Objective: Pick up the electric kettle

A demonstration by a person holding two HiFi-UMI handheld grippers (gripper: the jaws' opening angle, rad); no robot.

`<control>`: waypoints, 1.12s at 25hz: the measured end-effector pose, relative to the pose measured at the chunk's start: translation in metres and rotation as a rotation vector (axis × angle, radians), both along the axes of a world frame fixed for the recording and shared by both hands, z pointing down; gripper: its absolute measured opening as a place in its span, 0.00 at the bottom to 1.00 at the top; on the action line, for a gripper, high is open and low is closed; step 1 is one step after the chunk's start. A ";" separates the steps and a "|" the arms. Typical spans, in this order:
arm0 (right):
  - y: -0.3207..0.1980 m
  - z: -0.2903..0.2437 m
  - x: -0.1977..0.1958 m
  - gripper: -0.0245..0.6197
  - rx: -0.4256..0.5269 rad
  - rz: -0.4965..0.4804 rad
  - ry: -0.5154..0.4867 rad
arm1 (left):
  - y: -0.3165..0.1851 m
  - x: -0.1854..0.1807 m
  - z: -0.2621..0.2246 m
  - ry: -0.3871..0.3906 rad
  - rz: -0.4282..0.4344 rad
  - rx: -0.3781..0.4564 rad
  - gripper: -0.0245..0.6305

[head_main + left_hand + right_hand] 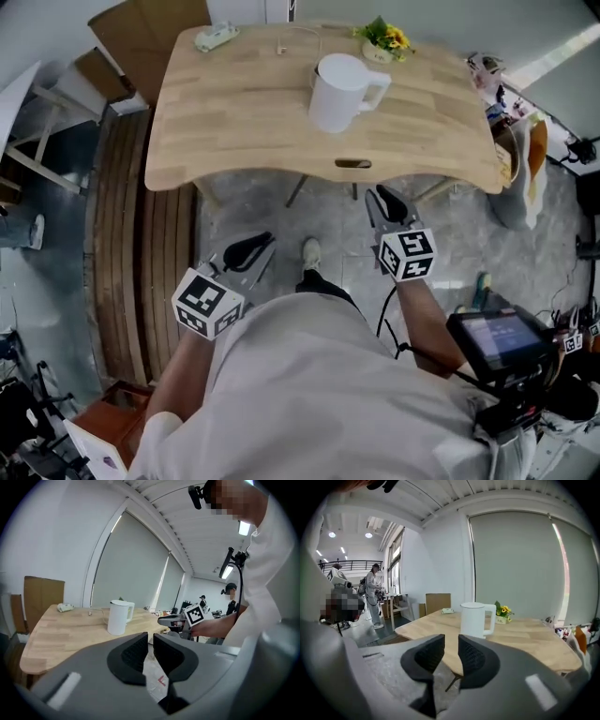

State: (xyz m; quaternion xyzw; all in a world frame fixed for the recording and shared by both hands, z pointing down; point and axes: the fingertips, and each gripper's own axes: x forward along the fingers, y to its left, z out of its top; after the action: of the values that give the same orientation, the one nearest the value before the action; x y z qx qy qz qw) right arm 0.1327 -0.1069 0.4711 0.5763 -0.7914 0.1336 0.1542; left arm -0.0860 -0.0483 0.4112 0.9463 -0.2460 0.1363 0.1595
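On the table [234,122], far half and a bit R of centre, stands the white electric kettle [339,92], lid on, untouched. A small pot of yellow flowers [384,41] sits near it at the far edge.

Progress: pick-up not yet begun, approach stage only. Both grippers are held on the near side of the table, short of its edge and well apart from the kettle. Left gripper [251,251]: fingers [133,652] just parted, narrow slit, nothing btwn them, only floor seen through the gap. Right gripper [389,203]: fingers [473,657] apart w/ a clearer gap, also empty. Left to do, by my read: reach in over the table, close on the kettle, lift.

Orientation: kettle's long axis is vertical, base flat on the table. Its handle sticks out to the R in the head view, on the right gripper's side; seen side-on from the right gripper view too. Handle looks the likely grasp pt for the R hand.
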 end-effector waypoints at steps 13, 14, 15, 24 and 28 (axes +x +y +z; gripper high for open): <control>-0.210 0.043 0.122 0.24 -0.001 0.071 0.062 | -0.125 0.088 -0.013 -0.001 -0.077 0.026 0.11; -0.223 0.047 0.126 0.25 -0.004 0.078 0.071 | -0.130 0.089 -0.014 -0.003 -0.077 0.025 0.11; -0.236 0.052 0.129 0.25 -0.007 0.085 0.079 | -0.134 0.089 -0.013 -0.006 -0.078 0.024 0.11; -0.309 0.083 0.141 0.30 -0.030 0.121 0.143 | -0.170 0.075 -0.012 -0.046 -0.105 0.009 0.11; -0.335 0.098 0.132 0.30 -0.026 0.120 0.134 | -0.183 0.056 -0.002 -0.059 -0.142 -0.009 0.11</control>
State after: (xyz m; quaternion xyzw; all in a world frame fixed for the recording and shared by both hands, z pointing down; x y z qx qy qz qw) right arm 0.2643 -0.4416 0.5690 0.6283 -0.7414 0.1142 0.2062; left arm -0.0300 -0.2313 0.4088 0.9213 -0.3165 0.1536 0.1658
